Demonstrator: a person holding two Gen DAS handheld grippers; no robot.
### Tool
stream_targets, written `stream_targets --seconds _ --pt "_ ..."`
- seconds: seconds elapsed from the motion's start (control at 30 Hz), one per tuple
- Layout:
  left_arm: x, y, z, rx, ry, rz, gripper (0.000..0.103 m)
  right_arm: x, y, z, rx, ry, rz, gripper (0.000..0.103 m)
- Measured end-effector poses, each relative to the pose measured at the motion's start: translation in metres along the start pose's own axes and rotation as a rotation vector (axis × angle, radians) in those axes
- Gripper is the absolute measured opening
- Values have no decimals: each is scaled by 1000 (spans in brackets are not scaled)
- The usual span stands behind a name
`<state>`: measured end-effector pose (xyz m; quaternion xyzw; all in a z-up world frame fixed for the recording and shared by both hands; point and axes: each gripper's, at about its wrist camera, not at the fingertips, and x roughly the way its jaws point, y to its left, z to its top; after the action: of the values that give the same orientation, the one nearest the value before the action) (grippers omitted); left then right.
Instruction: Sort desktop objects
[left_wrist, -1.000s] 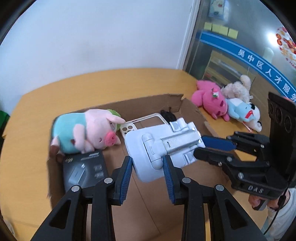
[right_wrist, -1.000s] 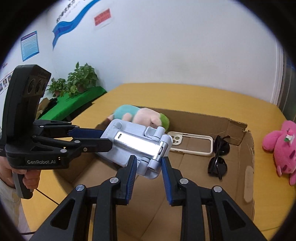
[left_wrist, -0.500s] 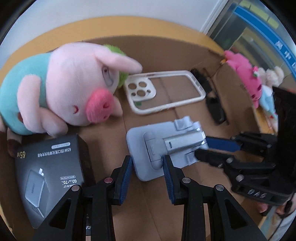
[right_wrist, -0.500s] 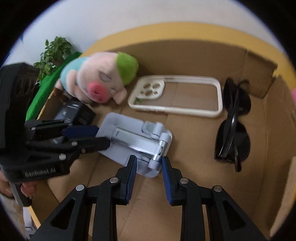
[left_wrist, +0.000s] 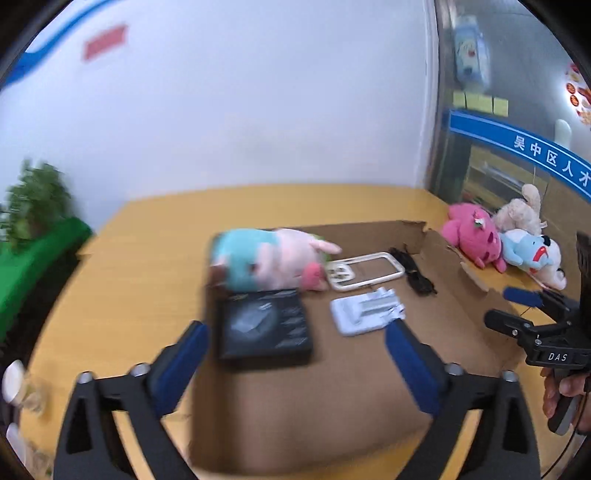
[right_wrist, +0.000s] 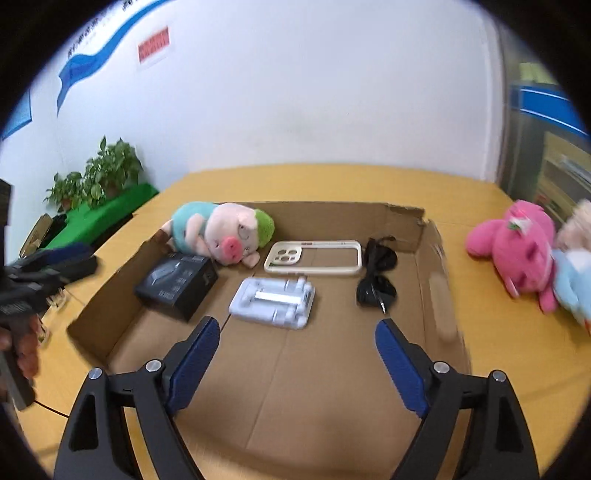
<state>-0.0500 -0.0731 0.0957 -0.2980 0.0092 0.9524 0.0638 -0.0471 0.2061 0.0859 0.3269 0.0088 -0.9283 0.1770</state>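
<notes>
A white phone stand (right_wrist: 272, 302) lies flat on the floor of the open cardboard box (right_wrist: 332, 387); it also shows in the left wrist view (left_wrist: 365, 311). In the box with it are a pig plush (right_wrist: 221, 232), a black charger box (right_wrist: 177, 284), a cream phone case (right_wrist: 314, 257) and black sunglasses (right_wrist: 376, 280). My left gripper (left_wrist: 295, 362) and my right gripper (right_wrist: 297, 354) are both open and empty, held back above the box's near part.
A pink plush (right_wrist: 513, 243), a blue-and-white plush (left_wrist: 532, 254) and a beige plush (left_wrist: 521, 214) lie on the yellow table (right_wrist: 332, 181) to the right of the box. Potted plants (right_wrist: 96, 177) stand at far left. The wall is behind.
Both grippers let go of the phone stand, opened wide and drew back and up. The stand now lies in the box.
</notes>
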Motion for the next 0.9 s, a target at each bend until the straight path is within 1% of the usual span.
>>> stream_targets --seconds 0.07,0.13,0.2,0.27,0.33,0.4,0.43,0.47,0.53,0.57,0.7,0.77,0.9 --pt "-18 6 -24 -3 -39 48 102 -4 4 -25 19 -24 -21 87" --pt "-18 5 -45 -31 -53 81 102 -3 4 -43 50 -47 -42 87" --pt "-10 1 -61 -67 -63 92 102 3 3 -54 68 -73 -63 87" --pt "-1 -5 -70 -55 -78 100 102 8 4 -60 61 -101 -81 87" --pt "20 -20 -80 -12 -80 158 102 8 8 -63 22 -140 -116 87" --pt "29 -25 -87 -5 -91 197 103 11 11 -65 8 -147 -121 89" --pt "30 -25 -90 -32 -139 204 103 13 12 -65 1 -155 -136 90" --pt "32 -25 -90 -37 -142 212 103 14 13 -66 4 -167 -144 91" --pt "39 -25 -88 -40 -123 253 103 15 14 -68 4 -190 -155 92" --pt "39 -26 -89 -43 -123 257 103 15 15 -68 5 -188 -157 93" --pt "40 -23 -87 -42 -121 252 103 17 15 -67 4 -184 -154 96" --pt "40 -23 -86 -39 -118 252 103 19 14 -67 6 -174 -157 103" --pt "42 -22 -82 -39 -116 248 103 20 14 -67 7 -171 -153 103"
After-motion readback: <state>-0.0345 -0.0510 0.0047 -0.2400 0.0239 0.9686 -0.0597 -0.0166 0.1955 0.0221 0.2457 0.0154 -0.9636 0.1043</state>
